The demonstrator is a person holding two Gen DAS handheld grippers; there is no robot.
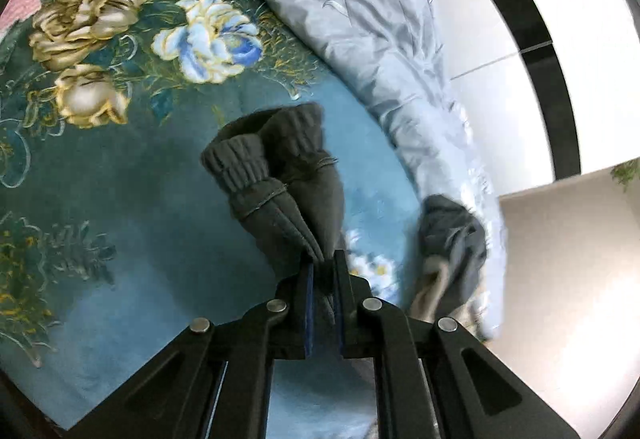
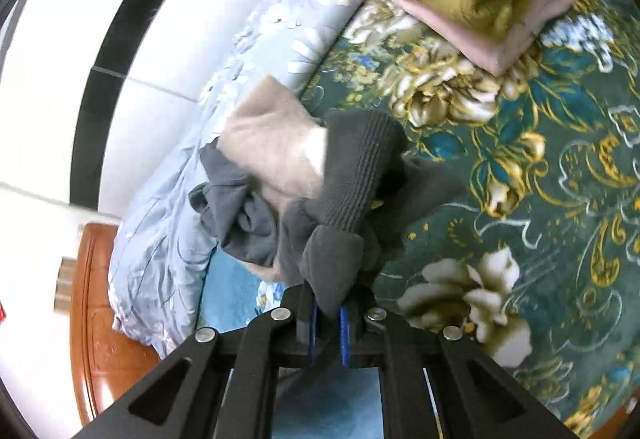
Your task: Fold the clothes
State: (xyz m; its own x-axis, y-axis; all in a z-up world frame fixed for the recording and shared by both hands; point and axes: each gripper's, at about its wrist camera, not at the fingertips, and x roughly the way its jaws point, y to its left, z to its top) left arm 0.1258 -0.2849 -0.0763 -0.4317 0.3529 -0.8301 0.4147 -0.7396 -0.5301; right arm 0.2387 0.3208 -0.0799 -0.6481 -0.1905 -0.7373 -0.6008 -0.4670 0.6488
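Dark grey knit garment hangs above the floral bedspread, pinched by both the left gripper and right gripper, so I'd keep tension even and lower it flat before creasing.

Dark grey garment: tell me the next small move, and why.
Probably lower it onto the floral bedspread and spread it flat. Both the left gripper and the right gripper pinch the dark grey garment bunched in the air, ribbed cuffs dangling, so no fold can start.

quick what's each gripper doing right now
Left gripper: closed on the dark grey garment.
Right gripper: closed on the dark grey garment too.
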